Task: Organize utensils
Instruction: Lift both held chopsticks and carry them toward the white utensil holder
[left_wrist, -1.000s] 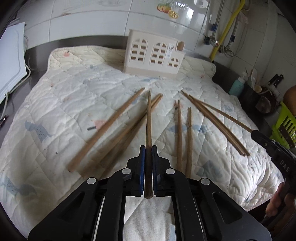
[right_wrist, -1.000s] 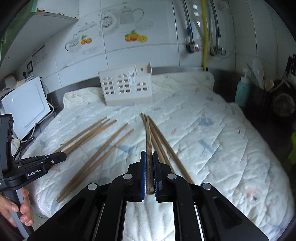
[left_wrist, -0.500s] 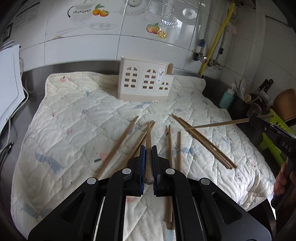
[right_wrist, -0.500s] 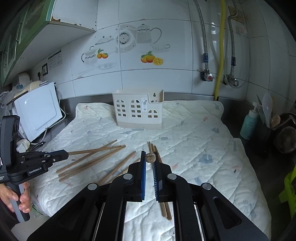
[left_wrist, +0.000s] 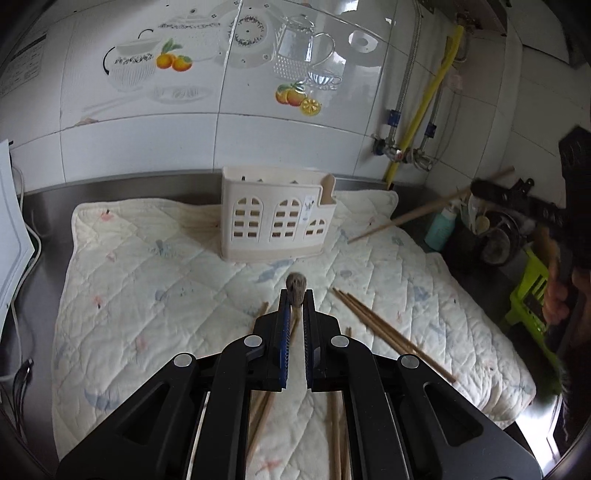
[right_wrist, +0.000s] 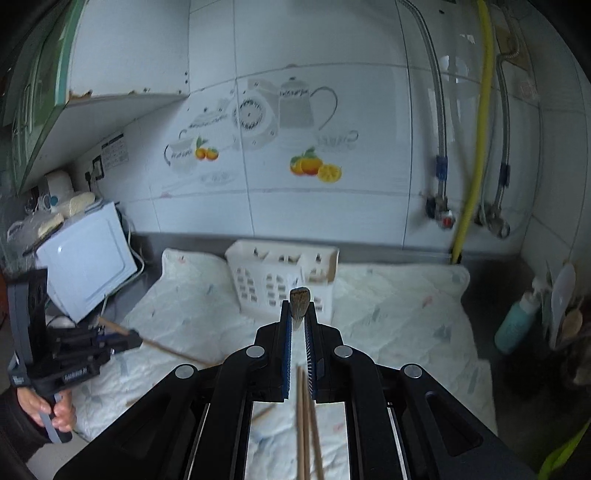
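Wooden chopstick (left_wrist: 296, 287) clenched between the blue pads of the left gripper (left_wrist: 295, 295), seen end-on, its butt poking just past the fingertips. Right gripper (right_wrist: 299, 306) likewise clamped on a second chopstick (right_wrist: 299, 297), also end-on.

Left wrist view: cream utensil holder (left_wrist: 275, 219) with arched cut-outs stands upright on the quilted mat (left_wrist: 147, 266), at 12 o'clock from the left gripper, near the mat's far edge. Loose chopsticks (left_wrist: 388, 334) lie on the mat at 4 o'clock from the fingertips; more are partly hidden under the gripper body at 6 o'clock. Right gripper (left_wrist: 476, 190) appears at 2 o'clock, well apart, its chopstick (left_wrist: 413, 214) slanting down toward the mat, tip to the right of the holder.

Right wrist view (motion-blurred): holder at 12 o'clock, behind the held stick's end. Two chopsticks (right_wrist: 306, 417) lie on the mat below the fingers at 6 o'clock. Left gripper (right_wrist: 136, 339) at 9 o'clock, held in a hand (right_wrist: 48, 410); its stick (right_wrist: 173, 350) slants over the mat. White appliance (right_wrist: 86, 258) at 10 o'clock, off the mat's left edge.
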